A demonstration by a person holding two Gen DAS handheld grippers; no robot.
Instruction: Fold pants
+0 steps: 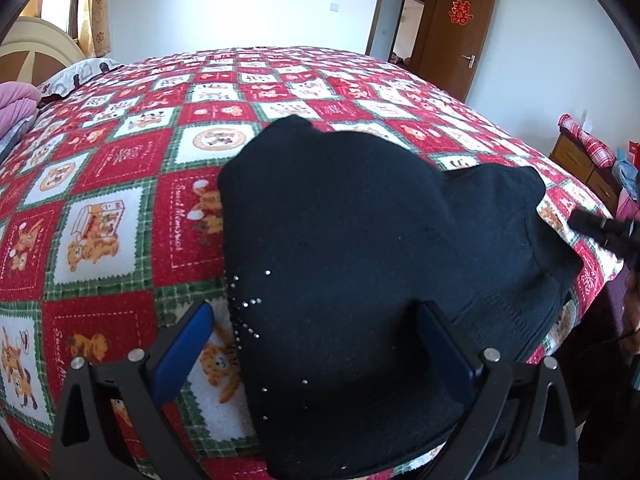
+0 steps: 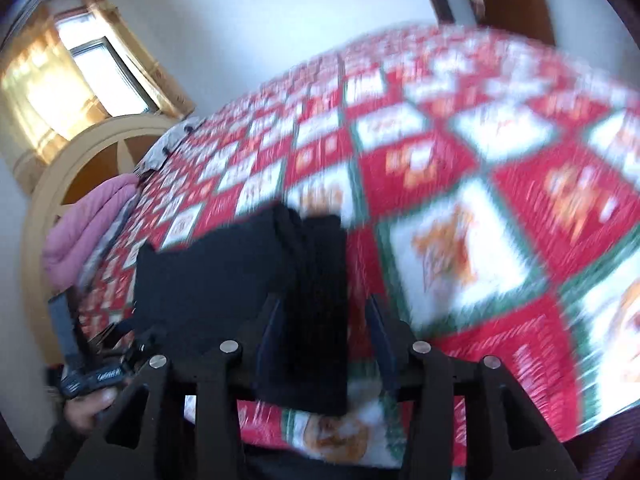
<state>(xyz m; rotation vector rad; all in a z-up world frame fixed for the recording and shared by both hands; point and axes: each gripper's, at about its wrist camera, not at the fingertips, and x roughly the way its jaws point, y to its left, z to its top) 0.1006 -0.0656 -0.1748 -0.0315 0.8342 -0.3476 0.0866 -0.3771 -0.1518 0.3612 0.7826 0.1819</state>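
Observation:
The black pants [image 1: 360,264], with small rhinestones near the waist, lie in a folded bundle on the red patchwork bedspread [image 1: 120,184]. My left gripper [image 1: 316,340] is open, its blue pads [image 1: 192,344] wide apart over the near end of the pants. In the blurred right wrist view my right gripper [image 2: 324,320] is open, its jaws on either side of a narrow end of the pants [image 2: 316,280]. The left gripper with the hand holding it shows at the lower left [image 2: 92,376]. The right gripper shows at the right edge of the left wrist view [image 1: 604,228].
A pink quilt [image 2: 84,236] and a pillow [image 1: 76,76] lie by the headboard [image 2: 80,168]. A wooden door [image 1: 452,28] stands open at the far right. A wooden cabinet [image 1: 580,160] with clothes stands beside the bed. The bed's near edge [image 2: 400,448] is close below the grippers.

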